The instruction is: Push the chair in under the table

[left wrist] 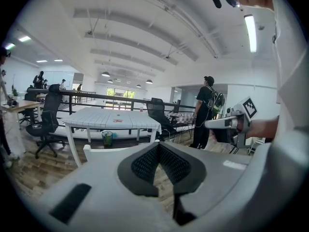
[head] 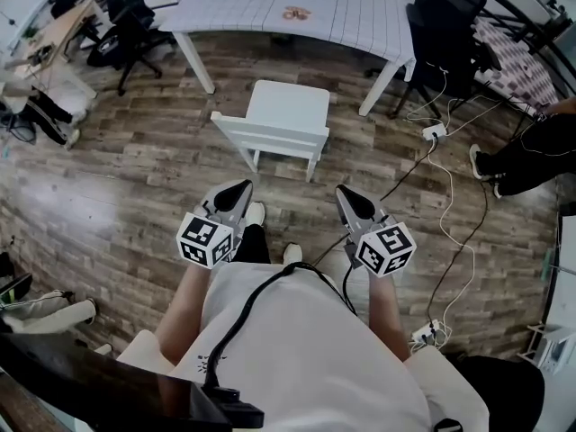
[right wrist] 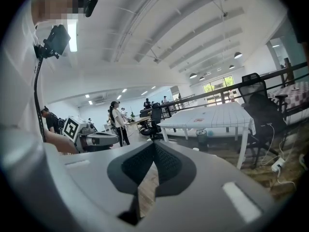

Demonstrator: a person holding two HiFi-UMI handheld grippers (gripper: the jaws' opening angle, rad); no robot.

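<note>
A white chair (head: 286, 115) stands on the wooden floor, pulled out from the white table (head: 297, 7), with its backrest (head: 270, 138) toward me. Both grippers hover short of that backrest without touching it. My left gripper (head: 241, 187) is shut with nothing in it, and my right gripper (head: 344, 193) is shut and empty too. In the left gripper view the closed jaws (left wrist: 158, 146) point at the chair's back (left wrist: 104, 151) and the table (left wrist: 111, 117) beyond. The right gripper view shows closed jaws (right wrist: 154, 144) facing the table (right wrist: 212, 115).
Black office chairs (head: 126, 16) (head: 445, 25) stand at both ends of the table. A power strip (head: 434, 131) and cables trail over the floor at right, near a seated person (head: 531, 151). A green bin (left wrist: 107, 137) sits under the table. A person (left wrist: 205, 110) stands behind.
</note>
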